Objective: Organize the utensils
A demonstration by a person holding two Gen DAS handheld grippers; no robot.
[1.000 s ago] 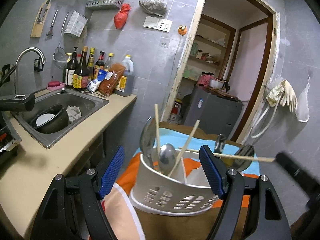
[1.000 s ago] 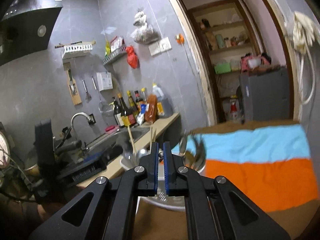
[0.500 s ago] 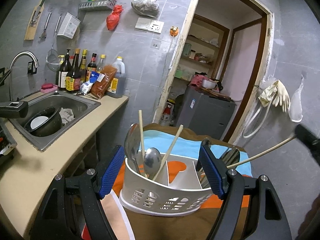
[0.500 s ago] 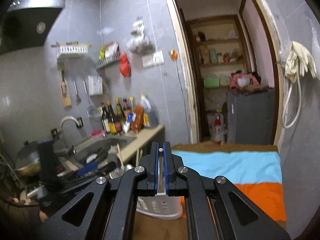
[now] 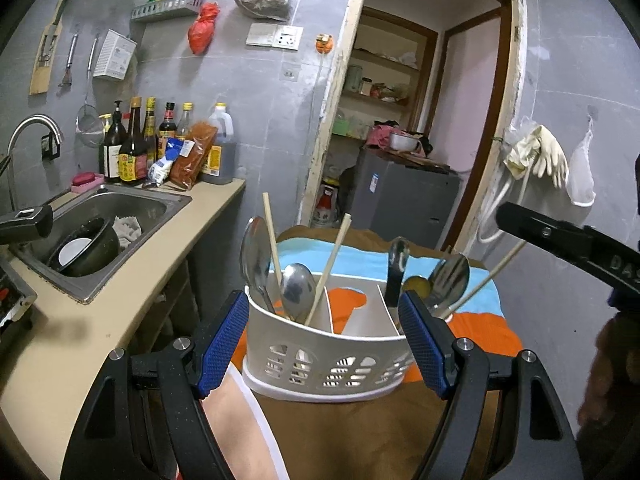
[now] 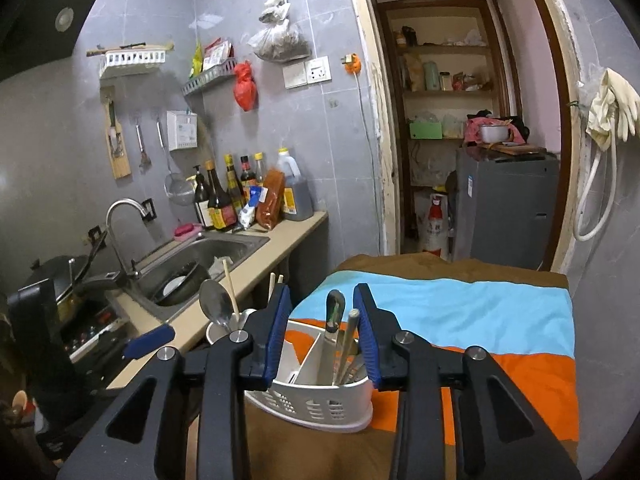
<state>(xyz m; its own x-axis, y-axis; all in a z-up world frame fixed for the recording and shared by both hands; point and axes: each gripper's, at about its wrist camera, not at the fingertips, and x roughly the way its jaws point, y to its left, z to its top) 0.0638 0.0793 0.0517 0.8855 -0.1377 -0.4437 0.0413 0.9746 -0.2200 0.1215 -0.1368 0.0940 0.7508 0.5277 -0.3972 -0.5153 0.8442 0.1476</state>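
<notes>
Chopstick (image 5: 486, 277) just dropped into right compartment of caddy (image 5: 320, 344), right gripper (image 6: 322, 334) fingers opening and empty, left gripper (image 5: 324, 344) apart around caddy; next, probably fetching another utensil.

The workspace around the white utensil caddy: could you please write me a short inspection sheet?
Surface: table under a brown, blue and orange cloth.
Job's things: white utensil caddy holding spoons, chopsticks and a knife.
Clutter: nothing seen on the cloth.
Grippers: left gripper has open jaws flanking the caddy; right gripper jaws have just been opening, nothing gripped.
Cables: nothing seen.
Surroundings: sink, sauce bottles, rubber gloves.
</notes>
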